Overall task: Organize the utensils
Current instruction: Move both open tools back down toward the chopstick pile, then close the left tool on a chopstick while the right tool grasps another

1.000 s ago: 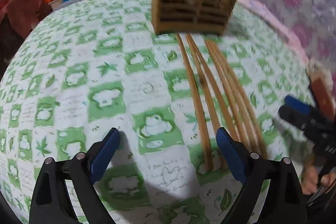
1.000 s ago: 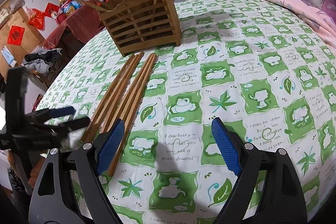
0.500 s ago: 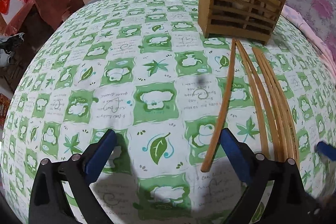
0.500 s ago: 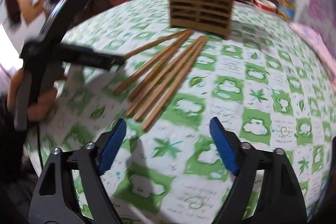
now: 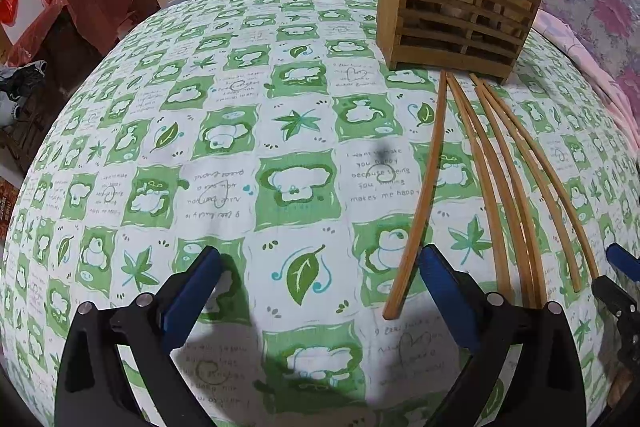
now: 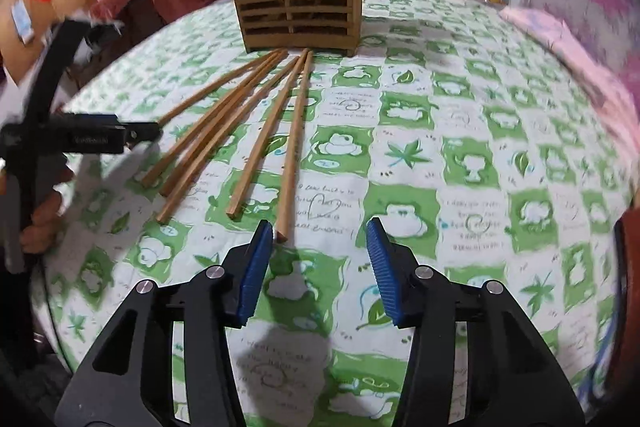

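Wooden chopsticks (image 6: 256, 115) lie flat just in front of the slatted holder (image 6: 296, 7), and both the right gripper (image 6: 320, 259) and left gripper (image 5: 320, 291) are wide apart holding nothing, so squeeze one stick near its end.

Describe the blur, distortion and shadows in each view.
Left wrist view: sharp; fisheye bows the chopsticks and rounds the tablecloth; soft shadow under the left gripper. Right wrist view: edges smeared by motion blur, especially the pink fabric; wooden holder slightly soft; shadow below the right gripper.
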`<state>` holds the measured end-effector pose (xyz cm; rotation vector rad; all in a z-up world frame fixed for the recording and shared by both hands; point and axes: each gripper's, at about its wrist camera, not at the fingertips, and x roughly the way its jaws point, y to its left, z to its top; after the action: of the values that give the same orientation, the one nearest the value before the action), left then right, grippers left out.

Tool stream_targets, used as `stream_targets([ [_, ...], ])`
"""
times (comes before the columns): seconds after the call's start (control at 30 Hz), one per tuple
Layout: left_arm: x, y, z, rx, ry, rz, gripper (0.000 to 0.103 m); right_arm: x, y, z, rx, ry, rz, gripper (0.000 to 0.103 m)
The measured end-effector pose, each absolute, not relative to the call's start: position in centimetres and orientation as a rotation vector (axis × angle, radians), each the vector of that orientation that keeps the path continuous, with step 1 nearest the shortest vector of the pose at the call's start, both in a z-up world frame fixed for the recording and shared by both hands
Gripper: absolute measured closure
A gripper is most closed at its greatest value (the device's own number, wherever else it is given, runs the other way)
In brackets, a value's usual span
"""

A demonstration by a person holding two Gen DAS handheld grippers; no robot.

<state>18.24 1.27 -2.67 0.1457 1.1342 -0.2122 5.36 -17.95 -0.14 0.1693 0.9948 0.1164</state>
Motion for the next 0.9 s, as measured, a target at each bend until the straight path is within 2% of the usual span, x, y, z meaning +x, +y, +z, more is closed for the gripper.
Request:
stream_targets([
  [0.1,17.7,1.3,-2.5,0.141,1.128,-0.227,0.008,5.0,-17.5,0.2,0.154,0.966,0.132,0.058],
  [0.2,17.0,1.1,-2.1,0.149,1.109,-0.248,0.022,5.2,-16.7,0.2,0.133,0.971,0.143,0.059],
  [0.37,15.2,0.5,-1.6,0.174,1.072,-0.311,0.066,5.8,-16.7,-0.5,0.14,1.012,0.129,0.087],
  [0.4,15.1,0.4,-1.6,0.179,1.068,-0.321,0.071,5.8,-16.8,-0.5,0.145,1.013,0.125,0.089],
  [0.43,14.7,0.2,-1.5,0.187,1.063,-0.337,0.08,5.7,-16.8,-0.5,0.149,1.012,0.124,0.097],
  [0.47,14.5,0.1,-1.5,0.188,1.063,-0.356,0.092,5.7,-16.9,-0.5,0.159,1.009,0.131,0.097],
  [0.6,13.7,-0.4,-1.2,0.187,1.056,-0.404,0.097,5.3,-17.2,-0.1,0.174,0.985,0.126,0.097],
  [0.73,13.1,-0.3,1.1,0.16,0.967,-0.397,0.097,4.9,-17.6,1.4,0.19,0.919,0.095,0.097],
  [0.9,12.5,-0.9,4.6,0.155,0.882,-0.409,0.097,4.6,-18.3,5.8,0.194,0.8,0.085,0.097],
])
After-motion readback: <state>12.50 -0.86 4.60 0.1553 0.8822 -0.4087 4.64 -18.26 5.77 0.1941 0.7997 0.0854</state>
